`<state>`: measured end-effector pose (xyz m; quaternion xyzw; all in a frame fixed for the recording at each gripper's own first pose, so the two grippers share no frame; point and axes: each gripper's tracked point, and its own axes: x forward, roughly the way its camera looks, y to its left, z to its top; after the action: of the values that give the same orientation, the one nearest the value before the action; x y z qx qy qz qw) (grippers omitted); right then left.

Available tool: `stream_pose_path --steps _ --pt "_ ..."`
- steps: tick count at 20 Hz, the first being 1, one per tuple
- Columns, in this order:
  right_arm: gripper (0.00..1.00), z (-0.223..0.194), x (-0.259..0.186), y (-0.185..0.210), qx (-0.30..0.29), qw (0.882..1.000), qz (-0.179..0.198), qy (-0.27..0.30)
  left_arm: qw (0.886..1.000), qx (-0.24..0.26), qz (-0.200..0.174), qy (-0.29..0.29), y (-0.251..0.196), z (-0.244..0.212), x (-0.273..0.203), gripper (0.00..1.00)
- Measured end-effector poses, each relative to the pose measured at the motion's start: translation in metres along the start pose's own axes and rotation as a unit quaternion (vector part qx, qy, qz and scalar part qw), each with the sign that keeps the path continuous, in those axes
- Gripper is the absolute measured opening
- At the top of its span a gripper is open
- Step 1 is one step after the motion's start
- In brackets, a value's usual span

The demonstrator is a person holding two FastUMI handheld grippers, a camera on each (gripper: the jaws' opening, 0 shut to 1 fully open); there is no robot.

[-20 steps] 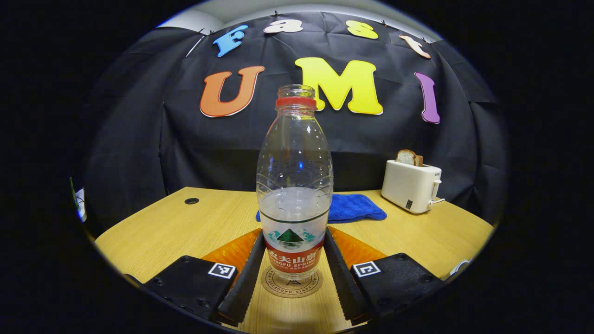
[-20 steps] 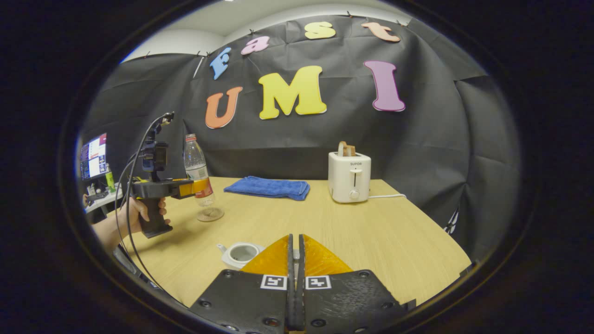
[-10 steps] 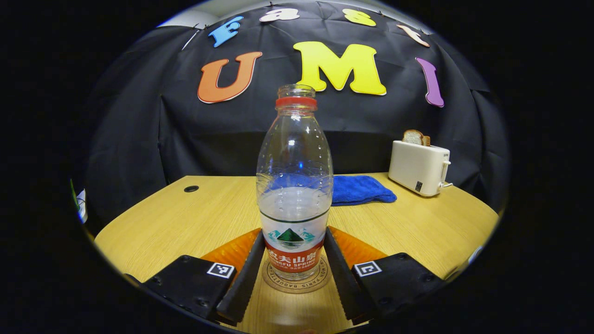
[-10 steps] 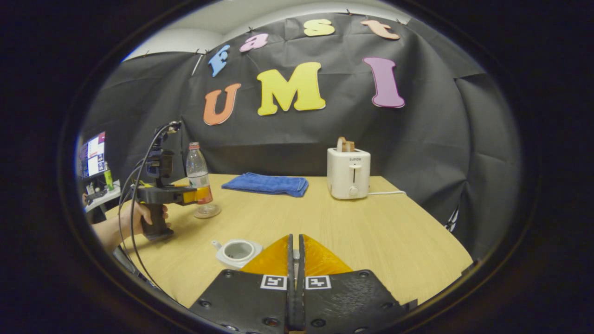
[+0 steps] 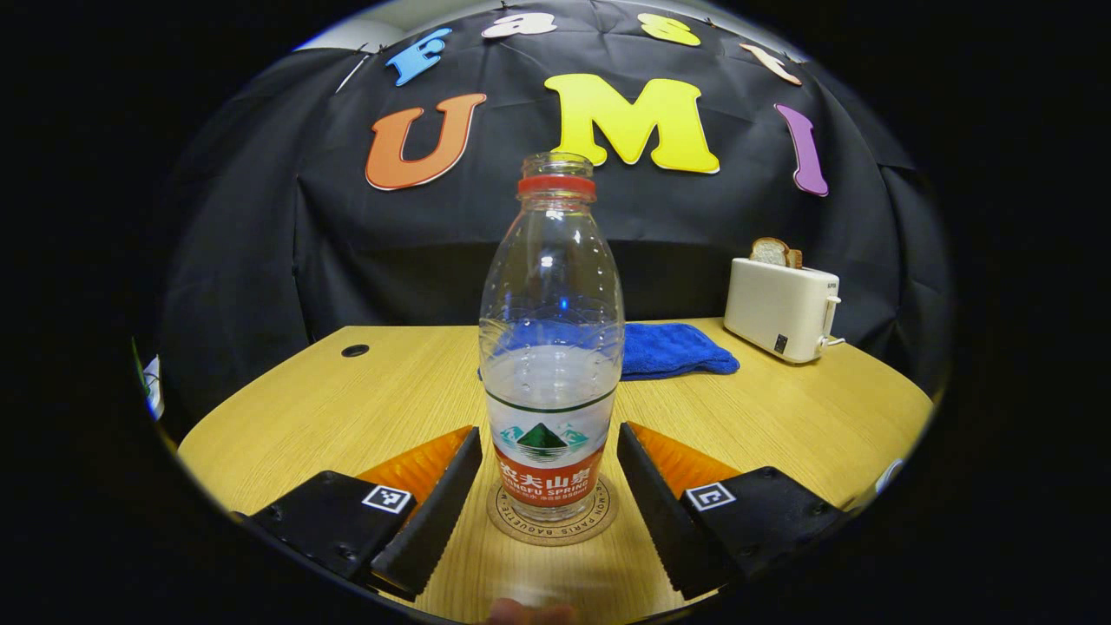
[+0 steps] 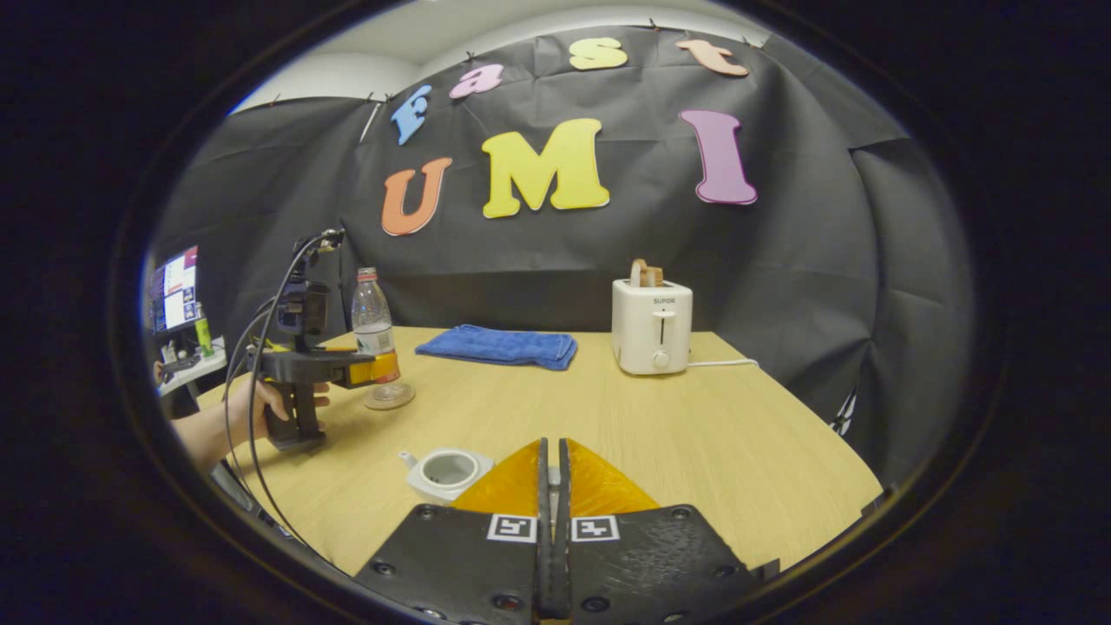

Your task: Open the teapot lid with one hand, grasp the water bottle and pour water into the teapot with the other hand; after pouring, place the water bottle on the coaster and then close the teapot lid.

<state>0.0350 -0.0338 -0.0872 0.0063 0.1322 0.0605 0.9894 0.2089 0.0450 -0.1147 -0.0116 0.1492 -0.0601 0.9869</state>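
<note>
A clear water bottle (image 5: 552, 347) with a red neck ring, no cap and some water stands upright on a round cork coaster (image 5: 599, 521). My left gripper (image 5: 548, 432) is open, its fingers apart on either side of the bottle's label, touching nothing. The right gripper view shows that bottle (image 6: 371, 321), the coaster (image 6: 391, 398) and the left gripper (image 6: 382, 369), held by a hand (image 6: 260, 408). A white teapot (image 6: 447, 473) sits lidless just left of my right gripper (image 6: 549, 447). That gripper is shut, with a pale bit of the lid between its tips.
A blue towel (image 5: 673, 347) lies at the back of the wooden table (image 5: 781, 417). A white toaster (image 5: 781, 308) with a slice of bread stands back right, its cord trailing. A cable hole (image 5: 354, 351) is at the back left. A monitor (image 6: 174, 291) stands past the table's left edge.
The left gripper lowered the bottle onto the coaster, then opened its jaws away from it. The right gripper stayed shut and hardly moved.
</note>
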Motion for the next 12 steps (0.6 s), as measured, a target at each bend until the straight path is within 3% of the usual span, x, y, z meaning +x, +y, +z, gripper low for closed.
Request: stream_pose_path --steps 3,6,12 --pt "0.00 0.001 -0.001 0.003 0.000 1.000 0.002 -0.002 1.000 -0.013 -0.006 0.009 -0.003 -0.004 -0.010 0.98" --pt "0.00 0.008 0.000 0.008 -0.005 1.000 0.006 -0.008 0.999 -0.015 0.012 0.026 0.006 -0.011 -0.030 0.99" --pt "0.00 0.040 0.014 0.031 -0.014 0.998 0.035 -0.041 0.998 -0.048 0.041 0.004 0.028 -0.009 -0.102 0.99"
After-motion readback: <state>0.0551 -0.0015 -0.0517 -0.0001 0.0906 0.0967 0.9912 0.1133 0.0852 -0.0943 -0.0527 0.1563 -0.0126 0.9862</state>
